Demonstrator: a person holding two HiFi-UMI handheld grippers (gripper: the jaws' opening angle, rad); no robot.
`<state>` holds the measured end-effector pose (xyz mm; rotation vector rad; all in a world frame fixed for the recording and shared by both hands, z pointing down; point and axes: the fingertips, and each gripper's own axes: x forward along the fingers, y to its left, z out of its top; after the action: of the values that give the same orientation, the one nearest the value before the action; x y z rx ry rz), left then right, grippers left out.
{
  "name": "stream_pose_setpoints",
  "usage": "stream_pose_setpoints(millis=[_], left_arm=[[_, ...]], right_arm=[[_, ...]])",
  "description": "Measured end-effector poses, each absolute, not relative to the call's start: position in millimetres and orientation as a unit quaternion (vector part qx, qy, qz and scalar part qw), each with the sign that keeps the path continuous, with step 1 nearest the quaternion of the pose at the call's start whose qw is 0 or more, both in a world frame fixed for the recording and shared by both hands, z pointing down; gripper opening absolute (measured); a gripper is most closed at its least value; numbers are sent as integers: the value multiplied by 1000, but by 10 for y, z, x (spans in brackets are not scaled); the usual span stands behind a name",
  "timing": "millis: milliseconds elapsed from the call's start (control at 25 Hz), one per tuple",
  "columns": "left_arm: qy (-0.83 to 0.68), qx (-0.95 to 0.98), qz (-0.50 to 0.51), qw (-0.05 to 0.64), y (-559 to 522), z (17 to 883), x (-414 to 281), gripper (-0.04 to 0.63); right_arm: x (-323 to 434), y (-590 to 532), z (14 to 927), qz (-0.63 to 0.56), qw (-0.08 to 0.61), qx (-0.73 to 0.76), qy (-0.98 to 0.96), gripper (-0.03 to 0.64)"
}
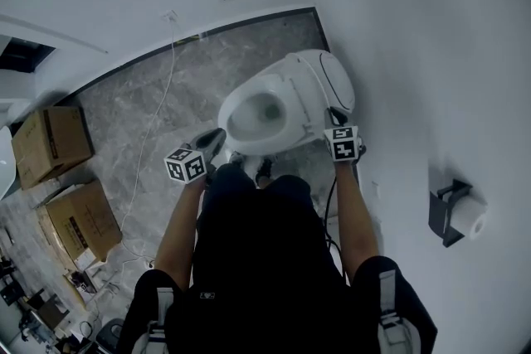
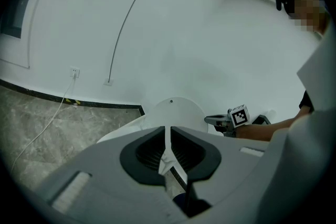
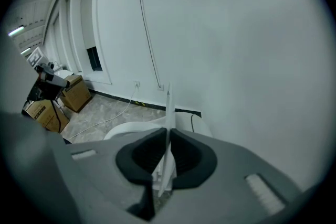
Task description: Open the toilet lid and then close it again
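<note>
A white toilet stands against the wall with its bowl (image 1: 259,113) uncovered and its lid (image 1: 311,87) raised at the back. In the left gripper view the lid (image 2: 173,112) shows as an upright white disc straight ahead. My left gripper (image 1: 219,135) hovers by the bowl's front left rim, shut with nothing between its jaws (image 2: 168,131). My right gripper (image 1: 334,115) is beside the raised lid on the right, also shut and empty (image 3: 168,98). Its marker cube (image 2: 239,115) appears in the left gripper view. The seat rim (image 3: 131,131) lies below the right gripper.
Two cardboard boxes (image 1: 54,143) (image 1: 83,220) sit on the grey marble floor to the left. A white cable (image 1: 158,120) runs from a wall socket (image 2: 75,72) across the floor. A toilet roll holder (image 1: 455,213) hangs on the right wall.
</note>
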<state>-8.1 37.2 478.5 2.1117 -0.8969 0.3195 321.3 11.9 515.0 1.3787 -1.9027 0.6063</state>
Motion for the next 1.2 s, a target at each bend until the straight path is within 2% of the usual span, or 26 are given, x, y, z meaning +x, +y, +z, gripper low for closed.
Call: stream_pose_setpoints(millis=[720,1200], left_arm=[[-381,823,118,405,247,4802,-216,40],[-373,824,122,408,277,4861,-231,40]], right_arm=[[4049,-113,5359,283,309,603,-679,18],[4037,-129,5356,280,310,608,-675,18]])
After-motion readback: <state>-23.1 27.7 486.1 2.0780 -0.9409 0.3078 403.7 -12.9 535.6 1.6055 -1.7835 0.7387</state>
